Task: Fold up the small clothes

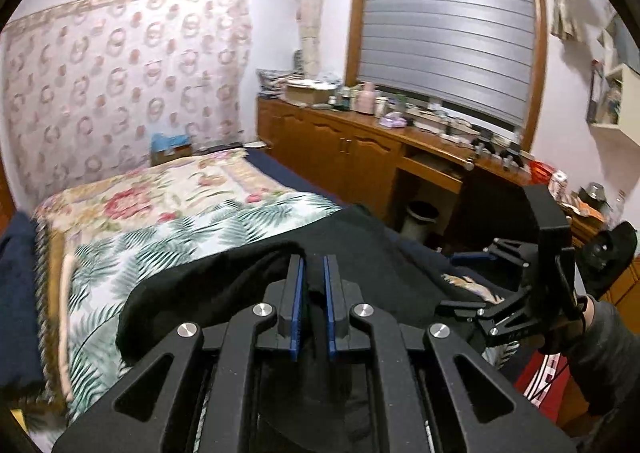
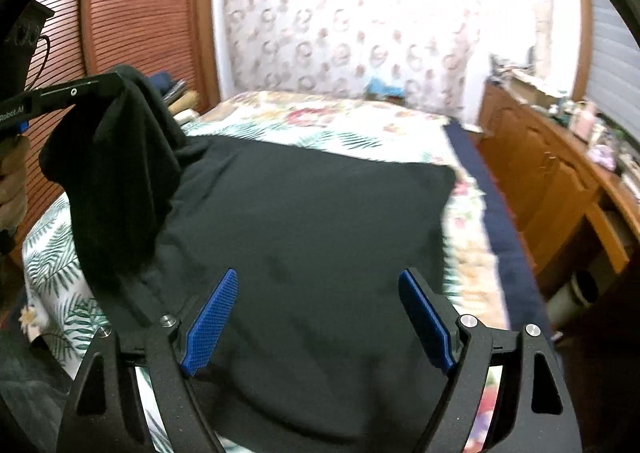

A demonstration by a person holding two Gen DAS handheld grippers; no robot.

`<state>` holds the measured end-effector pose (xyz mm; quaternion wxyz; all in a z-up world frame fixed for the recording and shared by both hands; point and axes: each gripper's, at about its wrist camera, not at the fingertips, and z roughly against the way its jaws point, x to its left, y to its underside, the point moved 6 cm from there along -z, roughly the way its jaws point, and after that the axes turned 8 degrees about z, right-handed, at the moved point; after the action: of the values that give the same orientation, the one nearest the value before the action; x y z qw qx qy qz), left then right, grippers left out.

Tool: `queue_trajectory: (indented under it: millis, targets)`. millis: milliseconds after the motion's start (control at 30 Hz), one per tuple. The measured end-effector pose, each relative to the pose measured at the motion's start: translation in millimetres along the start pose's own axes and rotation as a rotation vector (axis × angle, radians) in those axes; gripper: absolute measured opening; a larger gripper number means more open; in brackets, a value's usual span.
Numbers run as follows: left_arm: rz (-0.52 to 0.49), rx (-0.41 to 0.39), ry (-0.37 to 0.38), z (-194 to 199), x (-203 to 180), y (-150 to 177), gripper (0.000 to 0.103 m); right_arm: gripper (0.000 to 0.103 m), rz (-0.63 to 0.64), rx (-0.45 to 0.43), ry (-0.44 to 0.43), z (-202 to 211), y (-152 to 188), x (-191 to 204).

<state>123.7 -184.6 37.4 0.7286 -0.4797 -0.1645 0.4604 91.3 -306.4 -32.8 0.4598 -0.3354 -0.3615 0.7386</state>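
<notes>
A black garment [image 2: 304,221] lies spread on the bed with its left part lifted. My left gripper [image 1: 314,265] is shut on a fold of the black garment [image 1: 224,285] and holds it above the bed; in the right wrist view the left gripper [image 2: 116,83] shows at the upper left with the cloth hanging from it. My right gripper [image 2: 318,281] is open and empty, its blue pads [image 2: 212,317] wide apart just over the near part of the garment. The right gripper also shows at the right of the left wrist view [image 1: 460,281].
The bed has a leaf and flower bedspread [image 1: 160,221] with a dark blue edge [image 2: 492,209]. A wooden cabinet [image 1: 352,149] with clutter on top runs along the right. A bin [image 1: 420,217] stands under the desk. A slatted wooden door [image 2: 132,9] is at the left.
</notes>
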Motion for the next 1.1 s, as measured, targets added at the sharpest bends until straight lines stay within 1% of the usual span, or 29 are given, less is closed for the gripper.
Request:
queue_trajectory:
  millis: [100, 167, 267, 333, 400, 433, 500, 633, 667, 700, 733, 767, 800, 933, 1000, 1033, 1100]
  targets:
    - [-0.027, 0.011, 0.049, -9, -22, -9, 0.01, 0.084, -0.018, -0.015, 0.042, 15, 4, -9]
    - [-0.033, 0.038, 0.087, -19, -39, -15, 0.01, 0.084, -0.028, -0.028, 0.057, 24, 6, -7]
    - [-0.056, 0.059, 0.085, -31, -50, -15, 0.01, 0.084, -0.047, -0.041, 0.057, 32, 10, -7]
    - [-0.05, 0.083, 0.092, -38, -52, -13, 0.016, 0.084, -0.045, -0.038, 0.061, 32, 13, -3]
    - [-0.024, 0.102, 0.106, -42, -48, -7, 0.032, 0.084, -0.043, -0.031, 0.062, 30, 16, -1]
    - [-0.016, 0.11, 0.1, -44, -45, -3, 0.034, 0.084, -0.045, -0.029, 0.06, 28, 14, -3]
    - [-0.007, 0.113, 0.077, -48, -40, 0, 0.045, 0.084, -0.045, -0.025, 0.054, 23, 13, 0]
    - [0.021, 0.115, 0.057, -45, -23, 8, 0.047, 0.084, -0.061, -0.039, 0.068, 20, 8, -10]
    - [0.021, 0.112, 0.042, -43, -17, 10, 0.053, 0.084, -0.065, -0.04, 0.062, 18, 6, -11]
    - [0.021, 0.108, 0.033, -42, -13, 13, 0.061, 0.084, -0.066, -0.042, 0.056, 15, 5, -12]
    - [0.023, 0.103, 0.026, -41, -8, 15, 0.064, 0.084, -0.064, -0.043, 0.053, 14, 5, -12]
    - [0.028, 0.098, 0.015, -38, -2, 18, 0.071, 0.084, -0.061, -0.041, 0.05, 12, 5, -11]
    - [0.034, 0.095, 0.003, -35, 4, 21, 0.073, 0.084, -0.058, -0.038, 0.044, 8, 5, -11]
    - [0.055, 0.084, -0.051, -30, 25, 32, 0.073, 0.084, -0.045, -0.014, -0.002, -11, 2, -7]
    - [0.066, 0.076, -0.087, -25, 37, 38, 0.073, 0.078, -0.036, 0.005, -0.034, -21, 0, -3]
    - [0.071, 0.076, -0.095, -25, 42, 40, 0.073, 0.077, -0.027, 0.019, -0.051, -26, 0, 0]
    - [0.092, 0.073, -0.12, -21, 52, 46, 0.073, 0.069, -0.007, 0.045, -0.085, -37, 0, 5]
